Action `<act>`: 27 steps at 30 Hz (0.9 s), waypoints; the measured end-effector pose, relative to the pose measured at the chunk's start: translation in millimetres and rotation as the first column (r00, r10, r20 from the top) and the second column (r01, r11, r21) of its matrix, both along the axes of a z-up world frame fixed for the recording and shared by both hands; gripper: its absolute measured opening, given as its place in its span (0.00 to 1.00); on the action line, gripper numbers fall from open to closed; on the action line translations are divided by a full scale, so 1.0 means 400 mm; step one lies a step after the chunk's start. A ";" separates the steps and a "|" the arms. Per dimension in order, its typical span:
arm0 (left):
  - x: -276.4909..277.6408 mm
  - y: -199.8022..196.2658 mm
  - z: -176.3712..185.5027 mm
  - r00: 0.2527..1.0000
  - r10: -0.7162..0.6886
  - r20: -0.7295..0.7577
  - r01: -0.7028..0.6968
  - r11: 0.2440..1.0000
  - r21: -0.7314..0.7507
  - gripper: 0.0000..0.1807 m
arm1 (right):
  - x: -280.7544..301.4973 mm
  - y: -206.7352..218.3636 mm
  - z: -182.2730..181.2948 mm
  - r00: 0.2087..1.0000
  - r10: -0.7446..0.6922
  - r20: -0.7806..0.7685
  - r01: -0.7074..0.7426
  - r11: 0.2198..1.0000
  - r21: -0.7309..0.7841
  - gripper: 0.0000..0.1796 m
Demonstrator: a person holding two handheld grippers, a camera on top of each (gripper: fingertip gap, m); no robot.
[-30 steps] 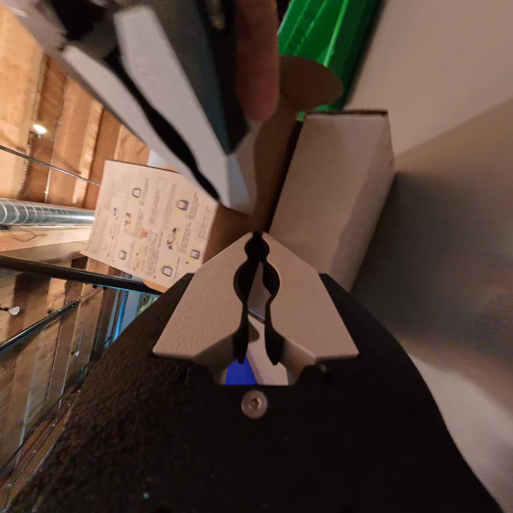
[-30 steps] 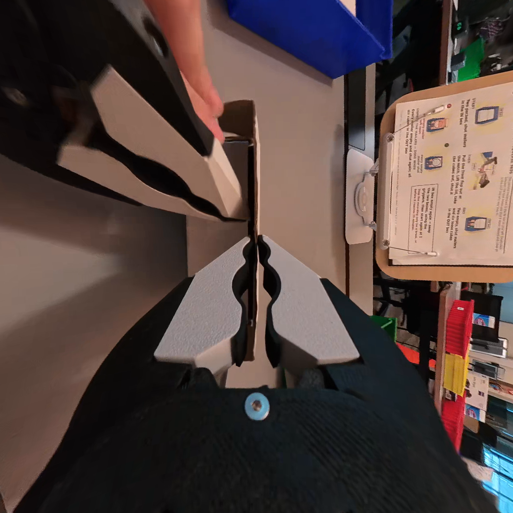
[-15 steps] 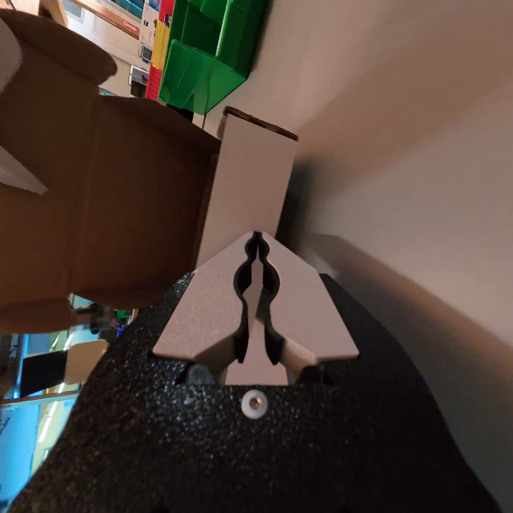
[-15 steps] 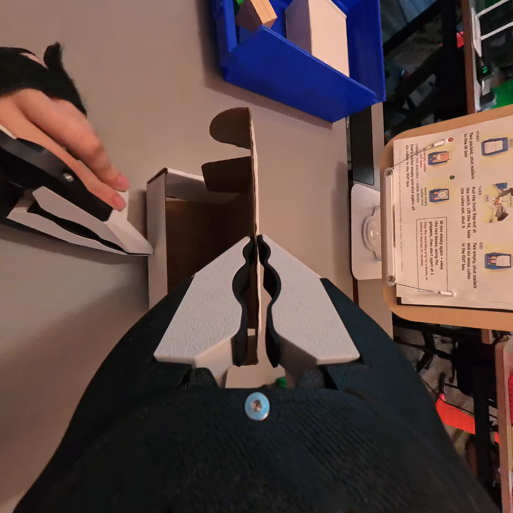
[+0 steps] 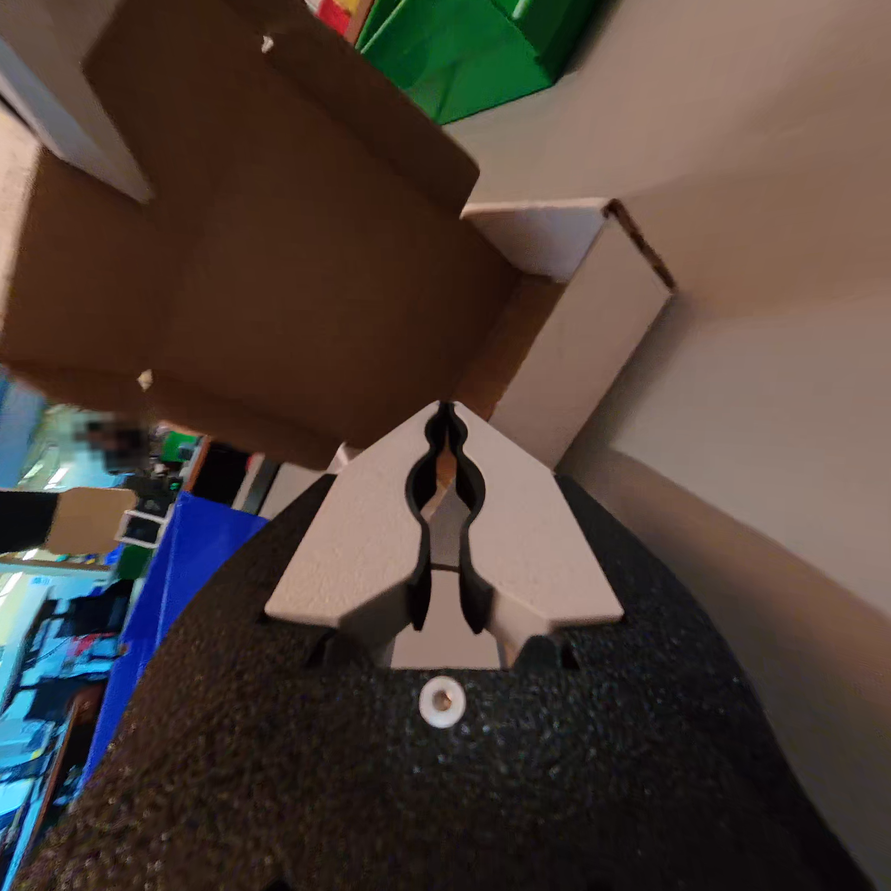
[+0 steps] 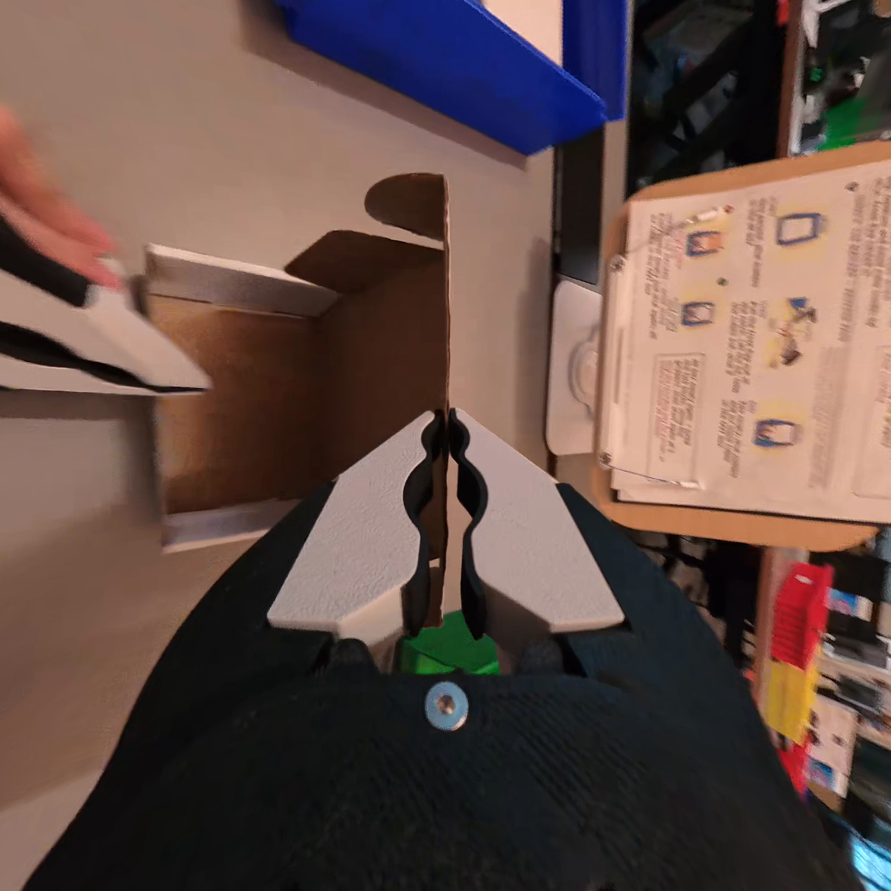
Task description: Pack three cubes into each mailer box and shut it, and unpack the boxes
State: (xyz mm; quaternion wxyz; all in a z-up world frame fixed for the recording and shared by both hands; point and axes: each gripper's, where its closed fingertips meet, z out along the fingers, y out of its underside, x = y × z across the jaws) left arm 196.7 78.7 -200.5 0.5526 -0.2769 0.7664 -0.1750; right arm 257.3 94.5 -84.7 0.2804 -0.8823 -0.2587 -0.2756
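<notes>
A white mailer box (image 6: 226, 284) with a brown inside lies open on the grey table; no cubes show inside it. My right gripper (image 6: 446, 412) is shut on the edge of its raised lid (image 6: 395, 337) and holds the lid upright. My left gripper (image 6: 193, 385) is shut, and its tips reach over the box's front wall. In the left wrist view the left gripper (image 5: 446, 405) sits at the box's near corner, under the brown lid (image 5: 265, 265) and beside the white side wall (image 5: 578, 347). I cannot tell whether it pinches the wall.
A blue bin (image 6: 458, 62) stands beyond the box and also shows in the left wrist view (image 5: 193, 554). A green bin (image 5: 463, 58) stands on the other side. A clipboard with an instruction sheet (image 6: 747, 337) lies off the table's edge. A hand (image 6: 43, 202) holds the left gripper.
The left gripper drew back from the box opening to outside the front wall, then its tips came over that wall. The right gripper kept hold of the lid, and the box's inside came into view.
</notes>
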 end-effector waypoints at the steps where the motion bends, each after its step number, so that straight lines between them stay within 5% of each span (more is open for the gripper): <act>1: -0.001 0.000 -0.001 1.000 0.006 0.019 -0.006 1.000 0.013 0.00 | 0.034 0.007 -0.001 0.999 -0.019 0.032 0.019 1.000 0.004 0.00; 6: -0.006 -0.002 -0.002 1.000 0.017 0.013 -0.016 0.999 -0.048 0.00 | 0.204 0.044 -0.092 0.990 -0.109 0.087 0.113 0.993 -0.040 0.03; 14: -0.002 0.000 0.002 0.999 0.040 -0.012 -0.041 0.995 -0.090 0.00 | 0.301 0.068 -0.300 0.968 -0.237 -0.076 0.236 0.971 -0.027 0.10; 22: 0.000 0.012 0.017 0.997 0.077 -0.028 -0.080 0.983 -0.163 0.00 | 0.213 0.047 -0.032 0.972 -0.196 -0.131 0.229 0.919 0.321 0.41; 27: -0.005 0.005 0.047 0.996 0.088 0.017 -0.081 0.968 -0.236 0.01 | 0.171 -0.156 0.038 0.790 -0.447 -0.420 0.606 0.671 0.426 0.40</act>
